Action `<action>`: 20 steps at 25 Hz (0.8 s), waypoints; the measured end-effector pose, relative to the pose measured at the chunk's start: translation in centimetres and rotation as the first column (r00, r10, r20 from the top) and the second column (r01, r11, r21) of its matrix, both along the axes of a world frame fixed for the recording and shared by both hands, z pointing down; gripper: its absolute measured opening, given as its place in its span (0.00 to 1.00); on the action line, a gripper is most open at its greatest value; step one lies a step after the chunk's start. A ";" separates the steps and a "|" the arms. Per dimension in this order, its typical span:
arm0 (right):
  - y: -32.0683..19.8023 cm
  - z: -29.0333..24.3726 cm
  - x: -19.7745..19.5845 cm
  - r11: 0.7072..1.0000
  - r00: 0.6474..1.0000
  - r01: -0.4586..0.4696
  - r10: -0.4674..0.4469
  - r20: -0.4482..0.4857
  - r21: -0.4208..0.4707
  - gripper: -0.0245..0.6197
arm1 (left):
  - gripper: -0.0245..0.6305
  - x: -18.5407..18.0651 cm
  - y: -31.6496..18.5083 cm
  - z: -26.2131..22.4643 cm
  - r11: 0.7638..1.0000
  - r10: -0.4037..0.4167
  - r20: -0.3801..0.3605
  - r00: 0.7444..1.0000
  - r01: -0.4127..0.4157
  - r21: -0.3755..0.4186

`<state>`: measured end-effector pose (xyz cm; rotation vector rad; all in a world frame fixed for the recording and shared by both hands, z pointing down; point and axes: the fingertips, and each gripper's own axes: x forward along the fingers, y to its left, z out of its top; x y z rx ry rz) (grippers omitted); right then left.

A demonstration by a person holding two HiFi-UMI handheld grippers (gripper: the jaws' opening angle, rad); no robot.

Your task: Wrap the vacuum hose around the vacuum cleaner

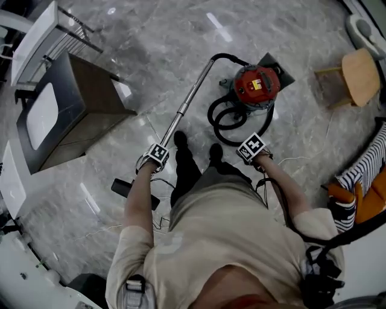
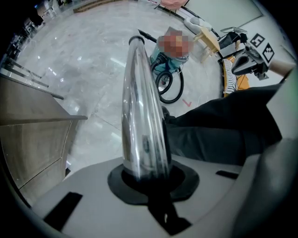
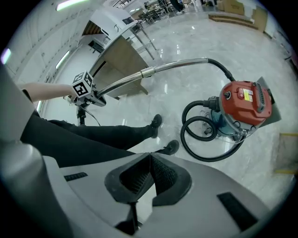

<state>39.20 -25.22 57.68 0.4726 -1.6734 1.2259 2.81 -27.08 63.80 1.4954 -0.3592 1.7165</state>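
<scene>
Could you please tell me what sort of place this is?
Probably a large open indoor room, perhaps an office or showroom: polished grey stone floor, a wooden cabinet, a wooden chair.

2 hose loops [image 1: 210, 113] crowd the floor [image 1: 199, 131] ahead of the right tongs [image 1: 251, 146]; a cabinet [image 1: 84, 90] stands left of the left tongs [image 1: 158, 153].

Bright, even light comes from above; a strip light [image 3: 70, 4] shows as a white bar in the right gripper view. The glossy floor [image 1: 151, 42] throws back pale streaks and soft patches of glare, and shadows are faint. The metal tube [image 2: 142, 107] gleams with long highlights and looks soft so close to the lens. Both gripper views bend strongly and have black corners; the head view is greyer and curves at its edges.
</scene>
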 end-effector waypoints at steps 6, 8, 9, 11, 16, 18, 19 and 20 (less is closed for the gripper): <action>-3.8 1.1 -1.4 1.000 0.996 -0.010 0.012 -0.090 0.016 0.05 | 0.08 -2.0 -2.5 5.2 1.000 -0.008 -0.043 0.999 0.008 -0.012; -4.7 1.4 -2.4 1.000 0.993 0.020 -0.019 -0.113 0.009 0.05 | 0.08 -2.5 -3.3 7.3 0.999 -0.010 -0.068 0.998 0.007 -0.033; -5.1 1.5 -2.8 0.999 0.991 0.044 -0.043 -0.125 0.007 0.05 | 0.08 -2.8 -3.5 8.5 0.999 -0.004 -0.079 0.997 0.001 -0.045; -6.6 1.9 -3.6 0.997 0.986 0.076 -0.073 -0.150 0.020 0.05 | 0.08 -3.5 -4.4 10.8 0.999 0.014 -0.096 0.995 -0.019 -0.047; -10.3 4.6 -6.3 0.999 0.991 -0.031 0.036 -0.131 0.036 0.05 | 0.08 -6.2 -7.2 15.8 0.998 0.050 -0.098 0.994 -0.053 -0.035; -10.7 6.0 -6.7 0.998 0.990 -0.060 0.063 -0.128 0.027 0.05 | 0.08 -6.9 -7.6 18.1 0.998 0.054 -0.095 0.994 -0.058 -0.040; -10.6 6.7 -7.0 0.998 0.990 -0.065 0.067 -0.123 0.019 0.05 | 0.08 -7.3 -7.7 19.2 0.997 0.056 -0.088 0.995 -0.060 -0.045; -10.5 7.5 -7.4 0.998 0.991 -0.069 0.069 -0.115 0.006 0.05 | 0.08 -7.7 -7.9 20.3 0.997 0.056 -0.080 0.995 -0.060 -0.049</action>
